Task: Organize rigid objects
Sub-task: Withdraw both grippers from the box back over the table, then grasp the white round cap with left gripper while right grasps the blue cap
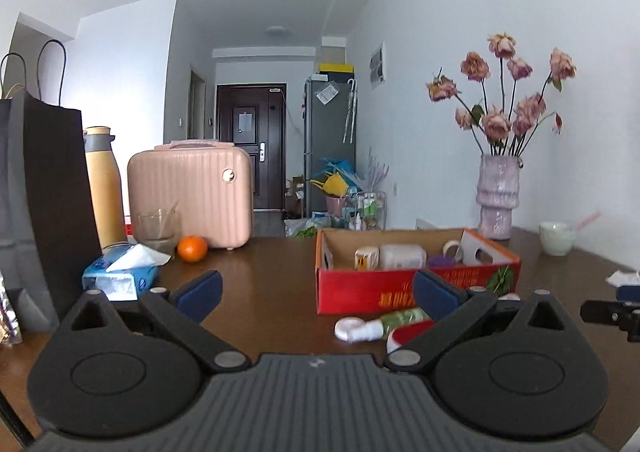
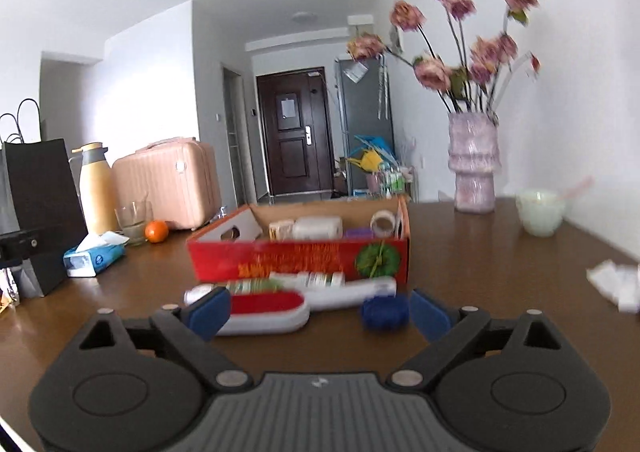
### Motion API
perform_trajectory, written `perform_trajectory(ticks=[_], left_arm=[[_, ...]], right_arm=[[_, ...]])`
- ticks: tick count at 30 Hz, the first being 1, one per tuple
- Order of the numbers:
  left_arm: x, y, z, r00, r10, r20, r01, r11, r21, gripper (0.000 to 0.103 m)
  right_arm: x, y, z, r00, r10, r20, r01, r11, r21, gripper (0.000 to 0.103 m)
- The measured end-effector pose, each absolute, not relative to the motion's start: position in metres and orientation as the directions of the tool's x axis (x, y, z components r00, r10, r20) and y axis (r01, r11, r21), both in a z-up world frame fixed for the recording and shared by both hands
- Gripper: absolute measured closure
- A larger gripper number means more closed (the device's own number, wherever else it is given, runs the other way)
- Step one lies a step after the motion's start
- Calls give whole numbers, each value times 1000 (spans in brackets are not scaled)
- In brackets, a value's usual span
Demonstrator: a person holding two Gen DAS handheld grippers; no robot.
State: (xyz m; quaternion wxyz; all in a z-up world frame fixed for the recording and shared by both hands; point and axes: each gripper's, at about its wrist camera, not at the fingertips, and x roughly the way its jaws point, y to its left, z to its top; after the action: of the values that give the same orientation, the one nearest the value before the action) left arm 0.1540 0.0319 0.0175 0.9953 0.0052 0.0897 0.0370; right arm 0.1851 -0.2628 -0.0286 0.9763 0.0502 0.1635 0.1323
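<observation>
My left tongs (image 1: 316, 288) are spread wide with nothing between them, and my right tongs (image 2: 320, 312) are wide and empty too.

Progress looks partial. The red cardboard box (image 2: 300, 262) sits mid-counter toward the far edge and already holds a tape roll (image 2: 382, 221), a white jar (image 2: 318, 228), a small yellow-faced carton (image 1: 367, 256) and something purple. Four items are left loose on the counter (image 2: 500, 272) along the box's near wall:
- red-and-white brush-like item (image 2: 264, 310)
- white long device (image 2: 352, 292)
- green-labelled tube (image 2: 252, 286)
- blue round thing (image 2: 384, 312), just beside my right tong's right pad

Room is best on the right half of the counter, bare up to the vase (image 2: 474, 167) and the bowl (image 2: 540, 211) at the far edge. The left side is crowded with a tissue pack (image 1: 120, 272), an orange (image 1: 192, 248), a glass, a pink case and a black bag. Crumpled paper (image 2: 614, 284) lies by the right edge.
</observation>
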Motion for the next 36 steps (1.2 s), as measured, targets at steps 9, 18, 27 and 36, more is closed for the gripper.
perform_trajectory(ticks=[9, 18, 27, 36], left_arm=[[155, 23, 1, 972, 68, -226, -59, 997, 46, 0], [172, 15, -8, 962, 63, -265, -39, 995, 93, 0], [198, 19, -26, 937, 70, -343, -47, 996, 76, 0], [260, 26, -42, 879, -8, -476, -1, 1000, -20, 0]], right_arm=[[176, -276, -47, 907, 278, -317, -242, 959, 148, 7], [194, -287, -59, 897, 282, -340, -218, 952, 214, 8], [218, -292, -55, 885, 268, -381, -201, 957, 208, 9], [271, -301, -49, 849, 230, -476, -163, 970, 179, 22]])
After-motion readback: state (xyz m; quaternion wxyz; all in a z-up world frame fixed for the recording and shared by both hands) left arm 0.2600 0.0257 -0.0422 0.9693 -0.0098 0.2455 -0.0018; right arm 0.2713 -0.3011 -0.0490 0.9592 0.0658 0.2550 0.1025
